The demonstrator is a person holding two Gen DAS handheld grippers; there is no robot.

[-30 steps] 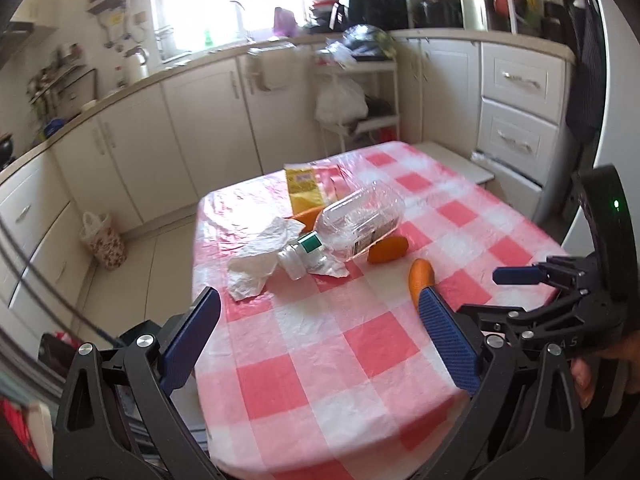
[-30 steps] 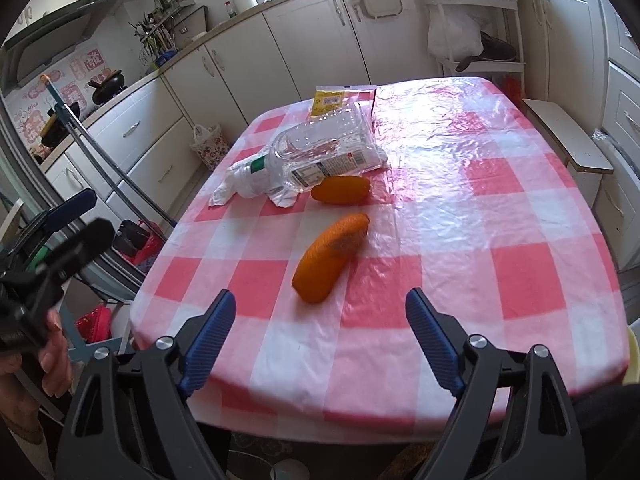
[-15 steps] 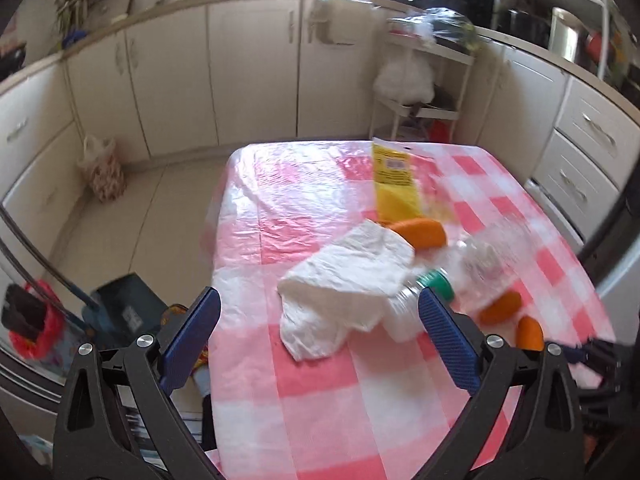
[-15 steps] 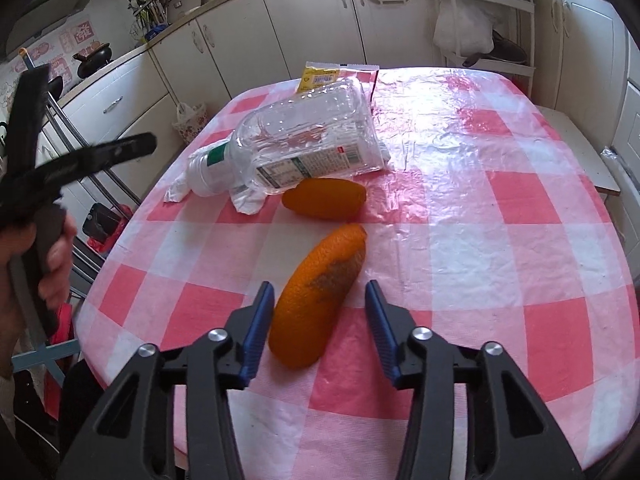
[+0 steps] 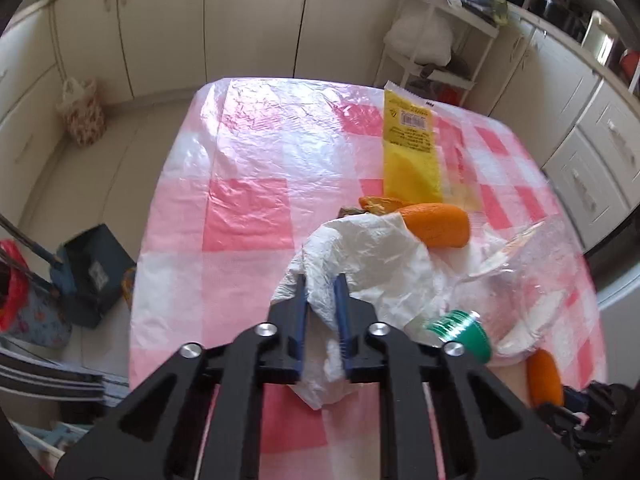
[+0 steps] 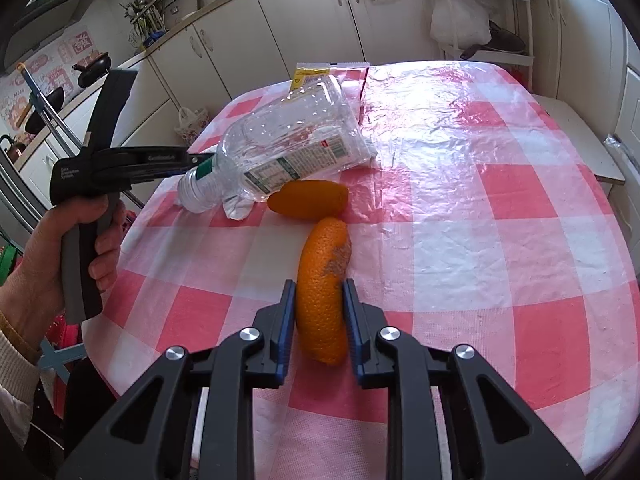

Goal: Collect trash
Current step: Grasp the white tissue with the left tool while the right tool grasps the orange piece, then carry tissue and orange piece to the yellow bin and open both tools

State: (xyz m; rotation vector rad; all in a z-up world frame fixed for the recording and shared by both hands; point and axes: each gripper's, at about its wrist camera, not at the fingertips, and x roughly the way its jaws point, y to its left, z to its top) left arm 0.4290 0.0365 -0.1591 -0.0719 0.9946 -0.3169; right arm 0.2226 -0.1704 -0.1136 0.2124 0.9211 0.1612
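Note:
In the left wrist view my left gripper (image 5: 322, 280) is closing, and its blue pads pinch a fold of the crumpled white tissue (image 5: 380, 256) on the checked table (image 5: 248, 184). To the right of the tissue lie a clear plastic bottle (image 5: 520, 272) with a green cap (image 5: 460, 332) and a piece of orange peel (image 5: 436, 224). A yellow wrapper (image 5: 410, 148) lies farther back. In the right wrist view my right gripper (image 6: 319, 286) is closing, with both pads pressed on a long orange peel (image 6: 324, 264). A second peel (image 6: 308, 200) and the bottle (image 6: 288, 148) lie beyond it.
A hand (image 6: 60, 248) holds the left gripper at the table's left edge. On the floor to the left stand a dark dustpan (image 5: 88, 272) and a patterned bag (image 5: 82, 112). Cabinets line the walls, a white shelf rack (image 5: 440, 40) stands behind the table, and a low bench (image 6: 576, 136) sits to its right.
My left gripper swung over to the tissue, dropped lower and closed on it. My right gripper closed from wide open onto the long orange peel.

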